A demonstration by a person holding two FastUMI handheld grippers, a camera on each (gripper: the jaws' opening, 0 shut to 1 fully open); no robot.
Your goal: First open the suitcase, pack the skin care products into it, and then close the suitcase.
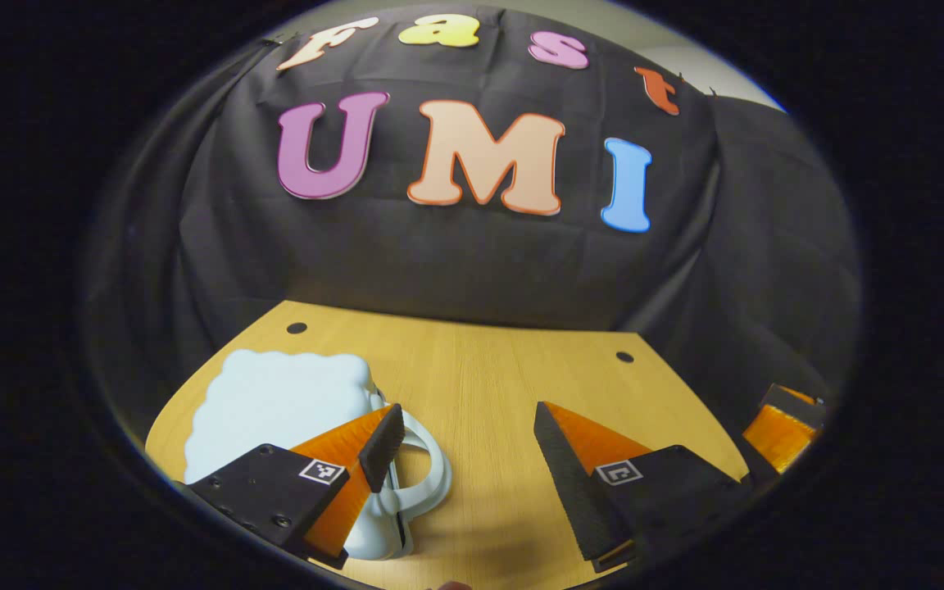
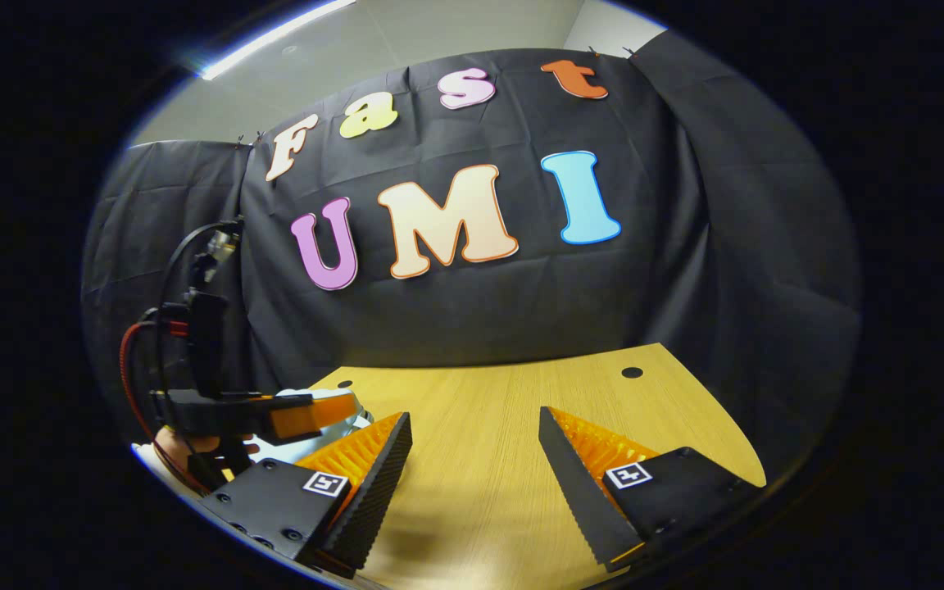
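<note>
The wooden table [image 1: 488,369] spreads under me. The pale blue suitcase [image 1: 275,410] lies closed at its left, handle beside my left gripper [image 1: 464,434], jaws wide, holding nothing. My right gripper [image 2: 472,442] gapes equally, empty, over bare wood.

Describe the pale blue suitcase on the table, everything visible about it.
The suitcase is small and pale blue, with what looks like a smooth, matte plastic shell and a scalloped, wavy outline. It lies flat on the wooden table, shut, at the near left of the left gripper view. A looped carry handle in the same blue juts from its right edge. The left gripper hangs above that handle end, jaws open; one finger overlaps the handle, but contact cannot be told.
</note>
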